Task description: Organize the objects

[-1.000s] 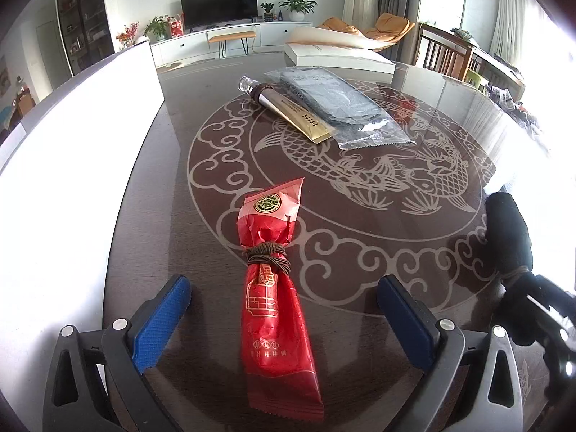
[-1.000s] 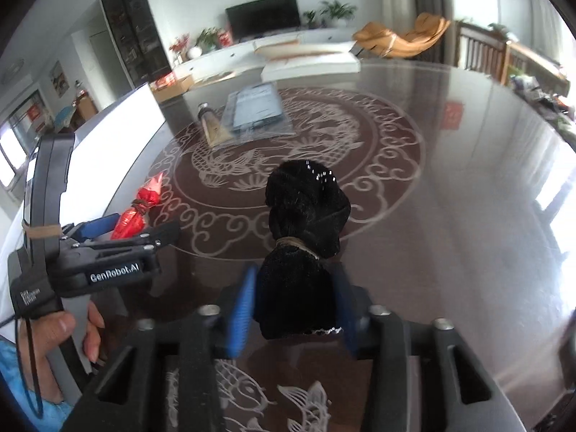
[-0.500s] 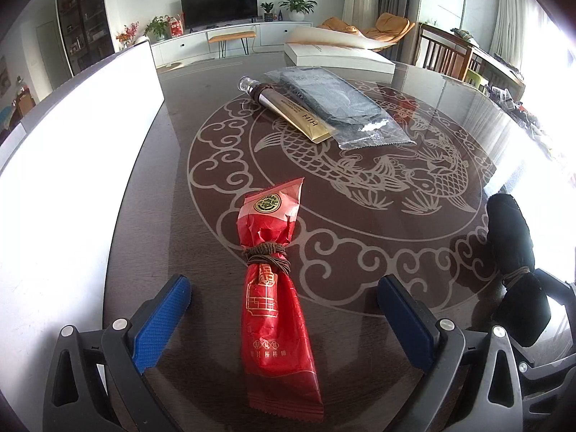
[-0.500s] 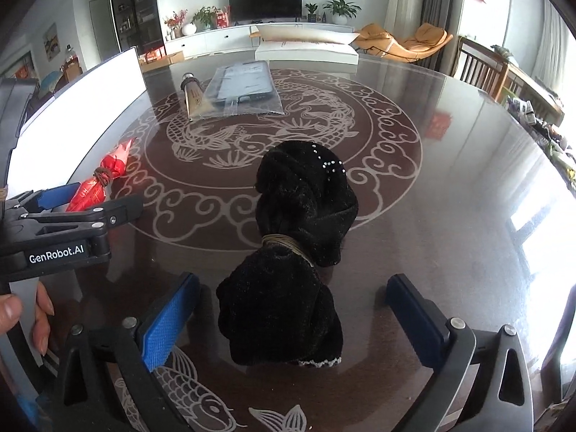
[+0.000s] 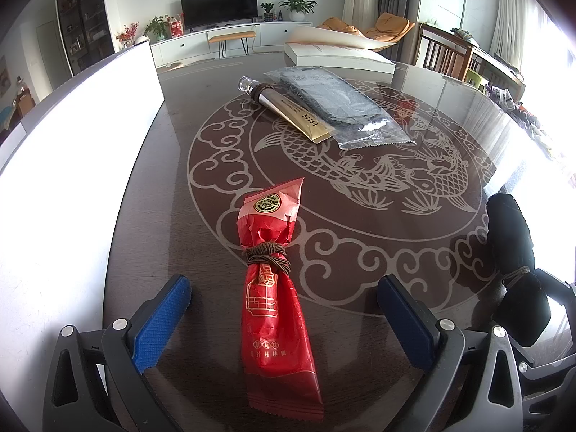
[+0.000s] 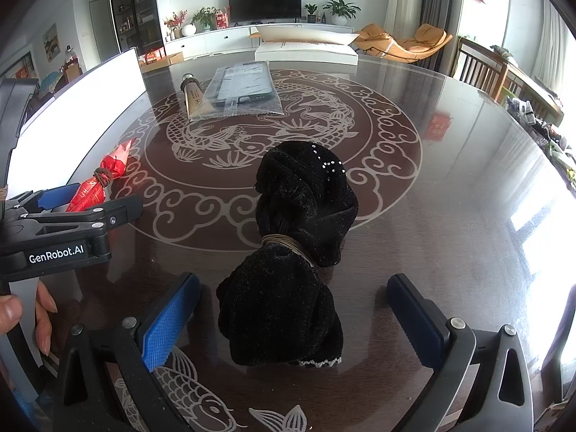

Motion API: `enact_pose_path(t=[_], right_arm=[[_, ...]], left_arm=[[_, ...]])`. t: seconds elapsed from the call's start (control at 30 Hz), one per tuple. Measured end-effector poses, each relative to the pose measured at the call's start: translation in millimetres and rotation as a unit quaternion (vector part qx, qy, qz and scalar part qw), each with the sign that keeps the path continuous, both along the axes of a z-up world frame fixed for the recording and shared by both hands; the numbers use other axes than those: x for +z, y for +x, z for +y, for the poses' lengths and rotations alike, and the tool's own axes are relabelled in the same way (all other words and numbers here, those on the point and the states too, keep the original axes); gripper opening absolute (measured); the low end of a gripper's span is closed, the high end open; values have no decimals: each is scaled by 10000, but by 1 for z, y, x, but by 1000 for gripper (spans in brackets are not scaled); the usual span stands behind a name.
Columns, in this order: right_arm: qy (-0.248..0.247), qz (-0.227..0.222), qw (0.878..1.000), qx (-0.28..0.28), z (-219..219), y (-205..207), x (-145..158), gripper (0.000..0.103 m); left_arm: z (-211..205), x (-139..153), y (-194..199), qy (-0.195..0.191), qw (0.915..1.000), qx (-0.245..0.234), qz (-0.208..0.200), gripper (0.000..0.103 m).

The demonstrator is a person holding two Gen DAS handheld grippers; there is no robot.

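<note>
A red snack packet (image 5: pixel 273 284) tied round its middle with brown cord lies on the dark table (image 5: pixel 360 252), between the blue pads of my left gripper (image 5: pixel 284 313), which stands open and clear of it. In the right wrist view a black velvet bundle (image 6: pixel 291 262) bound with a band lies flat between the wide-apart pads of my right gripper (image 6: pixel 291 320), untouched. The bundle (image 5: pixel 514 270) also shows at the right edge of the left wrist view. The red packet (image 6: pixel 100 180) sits behind the left gripper's body (image 6: pixel 61 230).
Farther back lie a gold tube (image 5: pixel 288 111) and a clear bag with a dark item (image 5: pixel 338 108). A white box (image 5: pixel 334 57) stands at the far edge. A white board (image 5: pixel 72 144) runs along the left. A hand (image 6: pixel 21 316) holds the left gripper.
My right gripper let go of the black bundle and its jaws spread wide; the bundle now rests on the table. The left gripper and red packet stayed put.
</note>
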State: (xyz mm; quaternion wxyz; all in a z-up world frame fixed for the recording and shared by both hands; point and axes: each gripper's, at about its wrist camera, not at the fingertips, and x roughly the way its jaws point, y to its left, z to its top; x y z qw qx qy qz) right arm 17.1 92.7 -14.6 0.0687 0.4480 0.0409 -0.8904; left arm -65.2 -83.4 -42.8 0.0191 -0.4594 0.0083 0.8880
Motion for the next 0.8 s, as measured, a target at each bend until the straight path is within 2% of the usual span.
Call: enact_pose_path(t=[0.07,0.13,0.27,0.33,0.4,0.43,0.5,0.53,0.57,0.6,0.63,0.67,0.73,0.8], right_arm=[[-1,0,10000,0,0,0,0,103],[-1,-1,10000,1,0,0,0,103],[-75,-61,9999,61,0,0,0,103],[-409,-130,9991,66,9,2,5,103],[-1068,-262,9939,-94,25,0,11,103],[-1245,-360,9915,-125,28,-3,12,103],[-1192,-576,9912,-43,26,-14,16,103],[-997,-636,9930,52,21,-19,19,99],[-795,-649,9946,149,15,-24,22,80],[-692,-631,9953,252,9,-27,24,63],[-683,-670,9948,351,6,-31,23,32],[-656,-753,9942,409,3,-33,21,32],[-567,-674,9952,418,1,-29,23,31],[-763,-612,9944,392,3,-21,32,31]], left_arm=[[0,0,0,11,10000,-7,-6,103],[1,1,7,10,9998,-218,-23,103],[4,4,11,-28,9969,-658,-423,103],[0,6,11,-57,9961,-671,-576,103],[-3,6,10,-66,9958,-589,-698,103],[-5,6,10,-71,9953,-580,-772,103],[-7,8,10,49,9953,-608,-754,103],[-8,10,11,113,9959,-596,-666,98],[-8,12,13,38,9973,-558,-479,72],[-7,15,15,-95,9979,-581,-278,42],[-8,17,15,-22,9980,-608,-185,28],[-11,17,14,-5,9984,-532,-177,24],[-20,21,16,474,9978,-440,-160,23],[-27,33,28,855,9956,-392,7,23]])
